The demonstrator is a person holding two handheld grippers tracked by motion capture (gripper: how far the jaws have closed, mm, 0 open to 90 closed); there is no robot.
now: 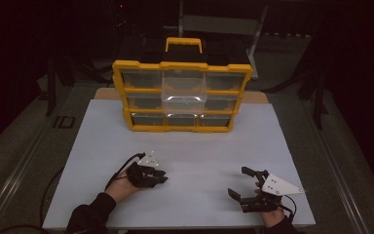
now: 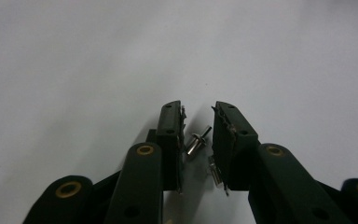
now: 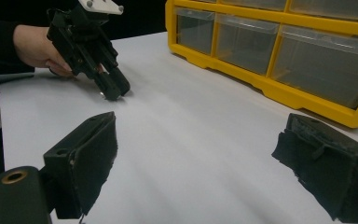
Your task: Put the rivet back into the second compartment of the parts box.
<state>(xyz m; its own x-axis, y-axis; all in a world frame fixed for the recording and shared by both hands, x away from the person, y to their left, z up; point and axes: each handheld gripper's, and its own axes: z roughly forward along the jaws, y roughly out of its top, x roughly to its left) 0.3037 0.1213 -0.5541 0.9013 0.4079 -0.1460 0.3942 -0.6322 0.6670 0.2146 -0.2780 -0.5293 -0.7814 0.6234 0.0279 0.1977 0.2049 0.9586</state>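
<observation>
Two small metal pins [image 2: 197, 143] lie on the white table between the jaws of my left gripper [image 2: 198, 109]. The jaws stand a narrow gap apart, and the upper pin touches the left pad but not the right one. In the high view the left gripper [image 1: 163, 176] rests tips-down at the front left of the table, held by a hand. My right gripper [image 1: 237, 182] sits at the front right, wide open with nothing between its pads [image 3: 88, 158]. The right gripper view shows the left gripper [image 3: 114, 91] farther off with its tips on the table.
A yellow drawer organizer [image 1: 182, 66] with clear drawers stands at the back of the white table [image 1: 185, 146]; one clear drawer [image 1: 184, 90] in its middle column is pulled out. The organizer's lower frame [image 3: 307, 100] lies ahead and right of the right gripper. Dark floor surrounds the table.
</observation>
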